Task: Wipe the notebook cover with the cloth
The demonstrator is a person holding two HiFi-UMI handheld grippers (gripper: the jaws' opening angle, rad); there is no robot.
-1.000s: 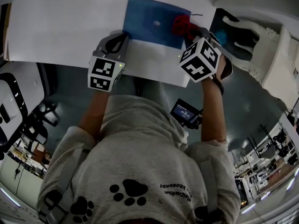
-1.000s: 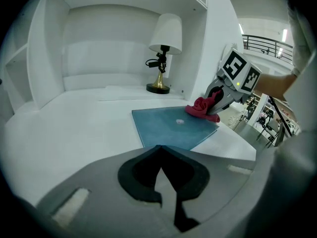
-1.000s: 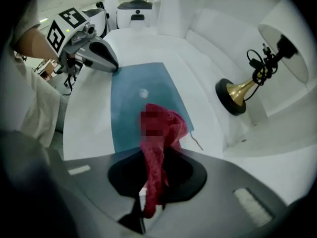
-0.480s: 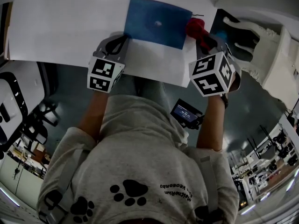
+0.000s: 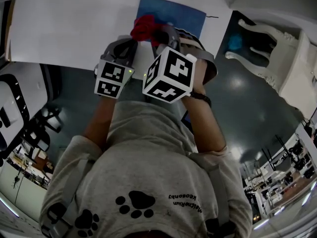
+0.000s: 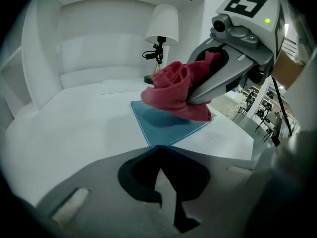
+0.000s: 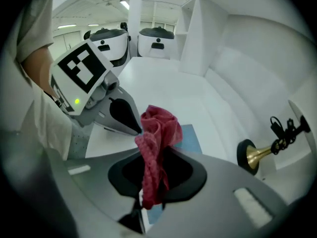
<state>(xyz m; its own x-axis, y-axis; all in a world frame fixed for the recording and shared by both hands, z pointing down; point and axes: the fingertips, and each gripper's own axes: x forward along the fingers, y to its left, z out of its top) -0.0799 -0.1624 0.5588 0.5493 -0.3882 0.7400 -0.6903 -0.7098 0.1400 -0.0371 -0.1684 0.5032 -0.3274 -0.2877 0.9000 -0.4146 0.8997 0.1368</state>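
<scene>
Head view's cube masks the right tongs, but right gripper view shows them clenching the crumpled red cloth above the flat blue notebook, left tongs closed at its corner.

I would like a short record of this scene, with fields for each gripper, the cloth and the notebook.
left gripper: fingers shut, tips at a corner of the notebook
right gripper: fingers shut on the cloth
cloth: red, bunched, over the notebook's near left part; contact unclear
notebook: blue, closed, flat on the table
table: white
</scene>
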